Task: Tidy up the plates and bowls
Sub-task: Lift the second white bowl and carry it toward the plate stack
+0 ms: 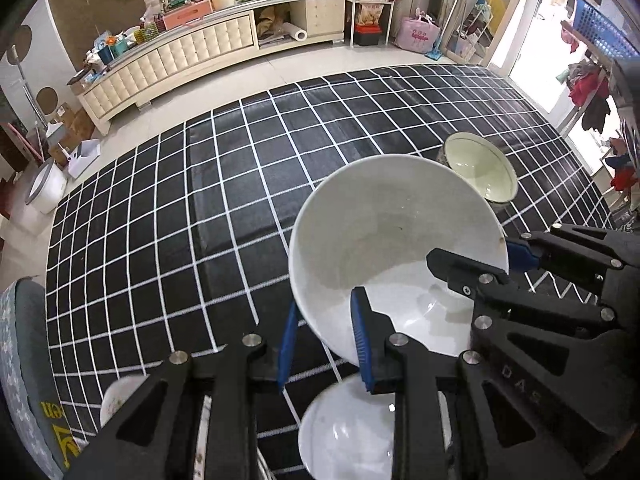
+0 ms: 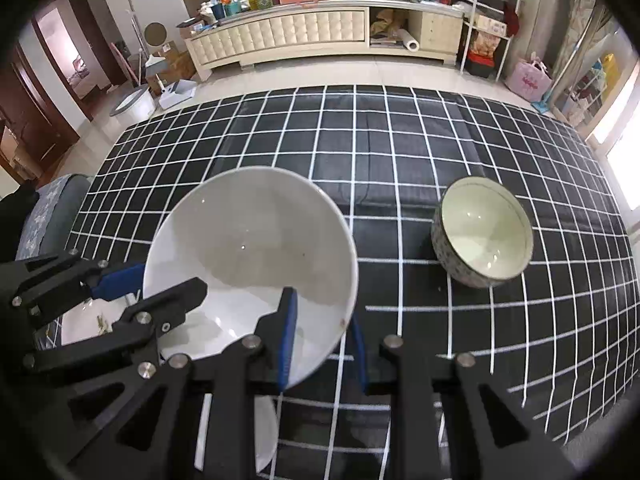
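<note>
step: large plain white ceramic bowl held tilted above the black cloth with white grid lines, both tongs on its rim; judged mid-carry, not yet set down
left tongs: left gripper nearly closed, blue pads pinching the near-left rim, one pad inside the bowl, one outside
right tongs: right gripper nearly closed, clamped on the near-right rim the same way
bowl place: centre of cloth, raised, mouth tipped toward the far side
other dishes: small speckled bowl with pale green inside sits upright on cloth to the right, apart from the white bowl; white glossy plate lies on cloth near edge, under the held bowl
next move: judged stacking or regrouping; needs both hands level together so rim doesn't slip, then lowering onto chosen spot
left view only: white plate under the bowl seen clearly; a second white dish at near left, partly hidden
right view only: speckled bowl whole and unblocked; floral marks on a white dish at near left
</note>
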Motion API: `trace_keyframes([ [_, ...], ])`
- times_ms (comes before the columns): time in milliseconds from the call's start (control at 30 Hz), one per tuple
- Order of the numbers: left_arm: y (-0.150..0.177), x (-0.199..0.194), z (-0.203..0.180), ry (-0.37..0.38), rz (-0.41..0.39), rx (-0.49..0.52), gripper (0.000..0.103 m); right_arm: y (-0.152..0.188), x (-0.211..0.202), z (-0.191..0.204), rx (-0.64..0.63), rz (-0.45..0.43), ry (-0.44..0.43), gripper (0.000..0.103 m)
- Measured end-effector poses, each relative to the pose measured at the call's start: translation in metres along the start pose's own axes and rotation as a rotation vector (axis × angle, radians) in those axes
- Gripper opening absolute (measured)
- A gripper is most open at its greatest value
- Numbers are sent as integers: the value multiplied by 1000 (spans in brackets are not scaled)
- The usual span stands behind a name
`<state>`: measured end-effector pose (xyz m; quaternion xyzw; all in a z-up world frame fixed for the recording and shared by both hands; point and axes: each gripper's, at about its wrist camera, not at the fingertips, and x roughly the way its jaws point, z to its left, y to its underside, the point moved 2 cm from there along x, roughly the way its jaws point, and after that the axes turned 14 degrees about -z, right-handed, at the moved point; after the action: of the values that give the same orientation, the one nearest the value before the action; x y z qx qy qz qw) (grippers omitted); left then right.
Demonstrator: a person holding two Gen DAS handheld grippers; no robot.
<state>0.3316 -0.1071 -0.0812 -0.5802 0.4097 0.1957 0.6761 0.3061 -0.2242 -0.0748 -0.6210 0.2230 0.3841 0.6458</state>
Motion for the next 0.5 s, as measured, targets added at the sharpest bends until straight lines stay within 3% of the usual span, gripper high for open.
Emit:
trace_keyframes([
  [500, 60, -52, 3, -27, 0, -28, 24, 46, -21, 39, -33, 35, -18, 29],
])
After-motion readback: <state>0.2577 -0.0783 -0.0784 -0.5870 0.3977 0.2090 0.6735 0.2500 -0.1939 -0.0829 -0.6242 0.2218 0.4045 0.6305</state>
